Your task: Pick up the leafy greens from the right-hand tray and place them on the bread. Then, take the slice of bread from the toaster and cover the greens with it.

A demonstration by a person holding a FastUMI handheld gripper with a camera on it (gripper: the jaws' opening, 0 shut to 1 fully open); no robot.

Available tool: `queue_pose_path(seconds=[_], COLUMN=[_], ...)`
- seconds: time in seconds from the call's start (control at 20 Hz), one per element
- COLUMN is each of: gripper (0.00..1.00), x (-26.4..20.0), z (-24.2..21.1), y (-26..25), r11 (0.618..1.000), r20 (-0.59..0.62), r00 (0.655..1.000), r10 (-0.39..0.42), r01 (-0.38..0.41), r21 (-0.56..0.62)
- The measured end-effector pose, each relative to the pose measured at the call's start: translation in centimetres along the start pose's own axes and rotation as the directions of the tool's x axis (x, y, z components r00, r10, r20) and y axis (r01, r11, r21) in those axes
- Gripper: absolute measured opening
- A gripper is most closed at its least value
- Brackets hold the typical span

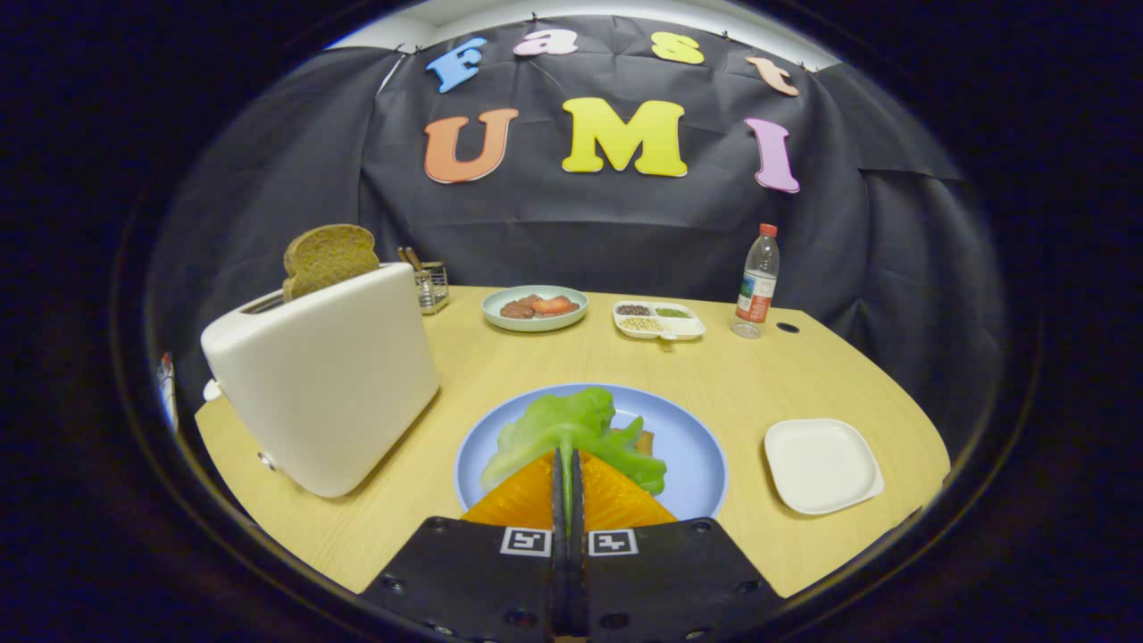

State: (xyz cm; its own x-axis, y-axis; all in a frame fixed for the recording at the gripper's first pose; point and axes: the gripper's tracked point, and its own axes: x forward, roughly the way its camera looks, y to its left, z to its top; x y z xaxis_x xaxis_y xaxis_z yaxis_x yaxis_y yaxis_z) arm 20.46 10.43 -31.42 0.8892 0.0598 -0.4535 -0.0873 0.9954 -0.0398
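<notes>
Your gripper point(568, 457) pinches the leafy greens point(571, 433) between fingers pressed nearly together, over the blue plate point(692, 446), where bread point(645, 439) peeks from beneath the leaf. To their left a white toaster point(326, 379) holds a bread slice point(329, 257); to their right sits a white square tray point(821, 464).

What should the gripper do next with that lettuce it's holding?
Probably open its fingers and let go. The gripper is shut on the lettuce leaf, which already hangs over the blue plate, with a corner of bread peeking out beneath it. The white tray to the right has been emptied, and the slice in the toaster waits.
</notes>
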Motion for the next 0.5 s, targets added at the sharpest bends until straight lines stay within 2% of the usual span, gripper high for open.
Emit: queue_pose_path(seconds=[0.25,0.3,0.4,0.45,0.5], gripper=[0.02,0.10,0.10,0.14,0.30], x=[1.1,1.1,1.3,1.4,1.4], z=[-1.3,-1.4,-1.7,-2.1,-2.3], y=[0.2,0.0,0.4,0.5,0.5], r11=[1.000,1.000,0.999,0.999,0.998], r20=[-0.051,-0.057,-0.070,-0.084,-0.095], r00=[0.999,0.998,0.998,0.996,0.995], r10=[-0.010,-0.016,0.006,0.021,0.029], r01=[0.010,0.017,-0.004,-0.017,-0.025], r21=[0.014,0.015,0.033,0.042,0.050])
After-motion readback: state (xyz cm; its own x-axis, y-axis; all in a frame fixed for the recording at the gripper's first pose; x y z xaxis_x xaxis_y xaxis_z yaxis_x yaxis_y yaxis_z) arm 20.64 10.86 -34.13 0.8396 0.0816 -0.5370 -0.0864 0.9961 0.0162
